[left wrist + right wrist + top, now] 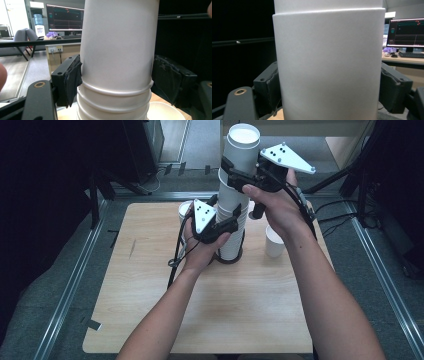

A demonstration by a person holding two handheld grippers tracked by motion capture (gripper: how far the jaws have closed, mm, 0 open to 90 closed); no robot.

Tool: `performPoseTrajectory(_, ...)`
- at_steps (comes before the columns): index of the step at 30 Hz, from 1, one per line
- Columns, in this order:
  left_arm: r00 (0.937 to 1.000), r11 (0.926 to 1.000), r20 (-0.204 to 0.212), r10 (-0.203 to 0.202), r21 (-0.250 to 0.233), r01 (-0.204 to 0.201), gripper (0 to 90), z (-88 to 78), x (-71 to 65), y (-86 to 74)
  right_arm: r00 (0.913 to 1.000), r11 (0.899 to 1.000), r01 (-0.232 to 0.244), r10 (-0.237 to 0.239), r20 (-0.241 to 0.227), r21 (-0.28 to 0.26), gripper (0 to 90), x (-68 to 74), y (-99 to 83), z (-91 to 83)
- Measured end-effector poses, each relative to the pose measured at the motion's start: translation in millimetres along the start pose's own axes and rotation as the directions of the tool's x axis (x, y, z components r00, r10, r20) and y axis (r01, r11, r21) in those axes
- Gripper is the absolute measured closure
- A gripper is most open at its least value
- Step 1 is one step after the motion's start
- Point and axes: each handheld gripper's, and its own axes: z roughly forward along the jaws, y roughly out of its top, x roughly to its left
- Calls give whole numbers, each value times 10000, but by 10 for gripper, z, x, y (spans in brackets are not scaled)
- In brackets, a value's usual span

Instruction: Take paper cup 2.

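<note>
A tall stack of white paper cups (234, 200) stands on a dark round base (229, 260) at the middle back of the wooden table (150, 310). My left gripper (231, 222) is shut on the lower part of the stack (116, 50), and its pads (73, 80) press just above several nested rims. My right gripper (235, 176) is shut higher up on the top section of cups (328, 65), close under the stack's top end (242, 137). In the right gripper view both jaws sit tight against the white wall.
One single white cup (274, 241) stands to the right of the stack, and another cup (185, 209) stands behind my left hand. A cup's open mouth (162, 111) lies low beside the stack. Metal rails border the table; desks and monitors stand beyond.
</note>
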Motion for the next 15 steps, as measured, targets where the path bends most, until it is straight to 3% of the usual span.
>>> performPoseTrajectory(15, 9998, 9997, 168, -76, -212, 79, 191, -141, -6, 69, 9999, 9976, -50, 58, 103, -684, 189, 13, 260, -262)
